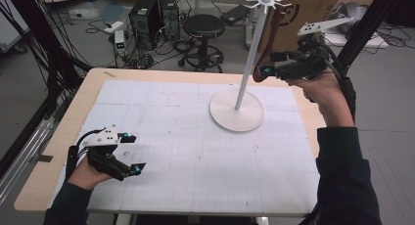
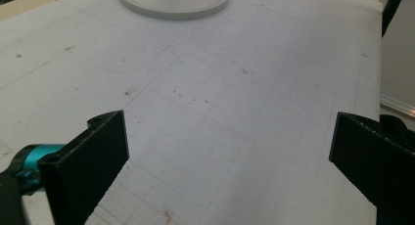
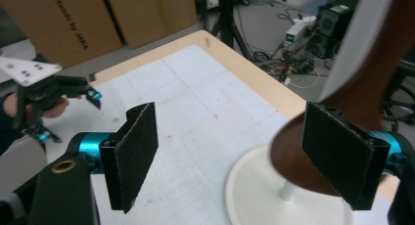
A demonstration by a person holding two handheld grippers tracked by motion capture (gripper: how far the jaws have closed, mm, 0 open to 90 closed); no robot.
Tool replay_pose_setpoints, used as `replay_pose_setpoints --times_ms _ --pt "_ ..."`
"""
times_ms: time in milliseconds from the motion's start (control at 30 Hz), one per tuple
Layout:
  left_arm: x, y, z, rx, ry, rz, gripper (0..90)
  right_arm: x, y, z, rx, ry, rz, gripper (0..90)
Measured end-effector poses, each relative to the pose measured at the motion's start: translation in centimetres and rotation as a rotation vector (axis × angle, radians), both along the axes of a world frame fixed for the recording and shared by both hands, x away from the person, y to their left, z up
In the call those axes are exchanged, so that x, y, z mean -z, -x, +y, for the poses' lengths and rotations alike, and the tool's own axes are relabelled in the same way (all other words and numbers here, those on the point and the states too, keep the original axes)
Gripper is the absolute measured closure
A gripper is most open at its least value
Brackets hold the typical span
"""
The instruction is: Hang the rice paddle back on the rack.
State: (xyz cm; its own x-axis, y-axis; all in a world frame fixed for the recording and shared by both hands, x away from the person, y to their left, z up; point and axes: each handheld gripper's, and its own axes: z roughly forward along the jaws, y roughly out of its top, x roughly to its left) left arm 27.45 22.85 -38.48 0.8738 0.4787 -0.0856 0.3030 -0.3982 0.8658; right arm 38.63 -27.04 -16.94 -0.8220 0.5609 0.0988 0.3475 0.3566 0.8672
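1. while the right gripper [image 1: 269,63] sits at upper right of the high view, its jaws stand apart just beside the low end of the brown utensil [image 1: 256,76]. utensil hangs along the pole of the white stand [image 1: 237,112], top end up by the hook ring, low end clear of the stand base. which hook it is on is too small to tell.
2. high view, lower left: left gripper [image 1: 134,153] rests low over the white mat [image 1: 195,151], jaws wide apart, nothing between them. table [image 1: 98,76] rim shows around the mat.
3. left gripper view: left gripper [image 2: 230,151] jaws spread at both lower corners, bare gridded mat between. stand base [image 2: 173,2] at top centre, well apart.
4. right gripper view: right gripper [image 3: 230,151] is released, with a clear gap between the pads. brown utensil [image 3: 362,93] sits behind the right-hand jaw at right of frame, not pinched. stand base [image 3: 254,195] at lower centre.
5. progress, judged: hanging looks done or nearly so, as the utensil seems to hang on its own. left to do: pull the right gripper away without knocking it.
6. containers: cardboard boxes [image 3: 63,19] at upper left of the right gripper view, on the floor beyond the table; can't tell their contents.
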Motion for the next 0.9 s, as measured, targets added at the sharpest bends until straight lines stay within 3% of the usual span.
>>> replay_pose_setpoints --times_ms 167,333,633,900 --pt "0.0 0.0 0.1 0.001 0.007 0.002 1.8 0.6 1.2 0.5 -0.067 -0.006 -0.026 14.0" --pt "-0.1 0.0 0.2 -0.004 0.018 0.000 1.8 1.4 2.3 1.3 -0.079 0.019 -0.046 1.9" --pt "-0.2 -0.1 0.4 -0.013 0.040 -0.004 1.8 3.5 4.0 2.7 -0.163 0.031 -0.078 0.3" --pt "-0.3 -0.1 0.6 -0.024 0.043 -0.012 1.8 5.7 4.8 3.2 -0.159 0.027 -0.075 0.3"
